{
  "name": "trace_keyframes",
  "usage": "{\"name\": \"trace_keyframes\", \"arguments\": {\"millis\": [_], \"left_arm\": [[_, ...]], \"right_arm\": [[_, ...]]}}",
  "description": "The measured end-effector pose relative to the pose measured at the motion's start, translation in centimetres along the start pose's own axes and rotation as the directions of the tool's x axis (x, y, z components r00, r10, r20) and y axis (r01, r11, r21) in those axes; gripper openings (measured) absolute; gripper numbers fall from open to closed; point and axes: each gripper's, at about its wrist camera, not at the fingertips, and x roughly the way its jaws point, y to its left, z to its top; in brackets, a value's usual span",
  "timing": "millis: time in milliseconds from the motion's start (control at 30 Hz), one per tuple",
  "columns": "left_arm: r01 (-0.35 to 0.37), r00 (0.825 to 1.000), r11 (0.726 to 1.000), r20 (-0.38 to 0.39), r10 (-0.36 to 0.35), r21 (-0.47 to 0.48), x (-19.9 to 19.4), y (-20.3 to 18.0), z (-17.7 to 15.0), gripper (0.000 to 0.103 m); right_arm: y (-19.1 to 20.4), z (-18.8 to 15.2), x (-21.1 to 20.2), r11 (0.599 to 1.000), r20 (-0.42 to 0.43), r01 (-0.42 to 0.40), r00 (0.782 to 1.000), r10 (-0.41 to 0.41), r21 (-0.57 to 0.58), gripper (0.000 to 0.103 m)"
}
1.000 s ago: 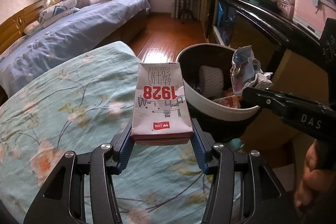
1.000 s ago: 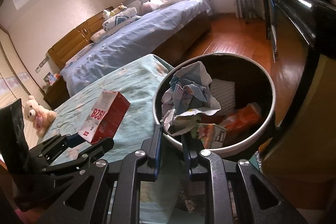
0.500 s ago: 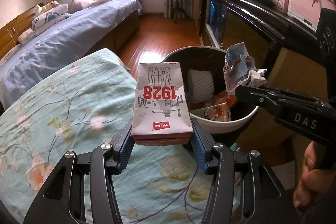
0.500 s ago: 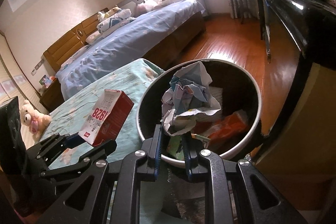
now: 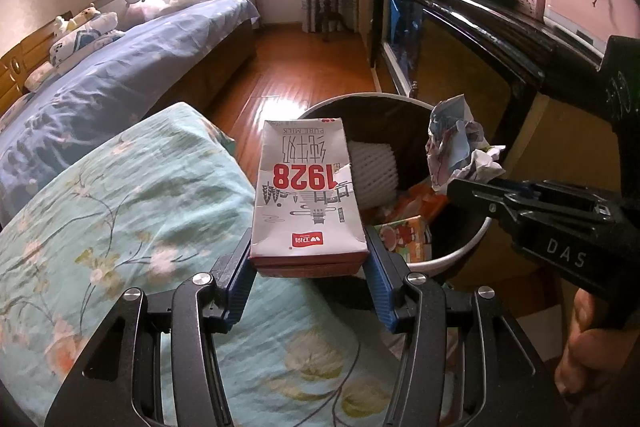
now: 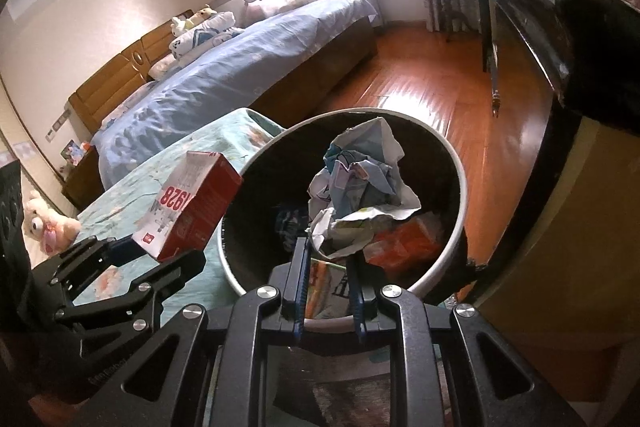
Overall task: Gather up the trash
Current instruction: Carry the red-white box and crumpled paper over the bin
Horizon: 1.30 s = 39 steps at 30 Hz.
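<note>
The left gripper (image 5: 308, 267) pinches a stiff, likely light carton (image 5: 307, 195) by its base beside the bin (image 6: 460, 179), while the right gripper (image 6: 330, 267) nips soft crumpled paper (image 6: 360, 187) above it.

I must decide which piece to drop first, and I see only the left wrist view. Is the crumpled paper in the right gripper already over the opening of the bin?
Observer: Yes. In the right wrist view the crumpled paper hangs inside the outline of the bin rim, clamped by the right gripper.
Operator: And my milk carton?
Observer: The milk carton, held by the left gripper, sits mostly left of the rim; only its far corner overlaps it.
Operator: What lies under the paper?
Observer: An orange wrapper and other packaging.
</note>
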Motion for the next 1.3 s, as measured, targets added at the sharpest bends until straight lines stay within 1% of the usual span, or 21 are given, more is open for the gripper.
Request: {"name": "trace_keyframes", "arguments": {"millis": [300,667,1300], "left_arm": [[0.010,1.000,1.000,-0.003,-0.010,0.021,0.8,-0.5,1.0,0.050],[0.035,0.999,0.999,-0.020,-0.035,0.015,1.6,-0.5,1.9,0.050],[0.041,0.998,0.999,-0.045,-0.041,0.009,2.7,-0.5,2.2,0.050]], "right_arm": [[-0.6,0.3,0.3,1.000,-0.009,0.011,1.000,-0.011,0.000,0.019],[-0.6,1.0,1.0,1.000,-0.018,0.025,1.000,-0.025,-0.001,0.019],[-1.0,1.4,1.9,1.000,-0.031,0.029,0.999,-0.029,0.002,0.020]]}}
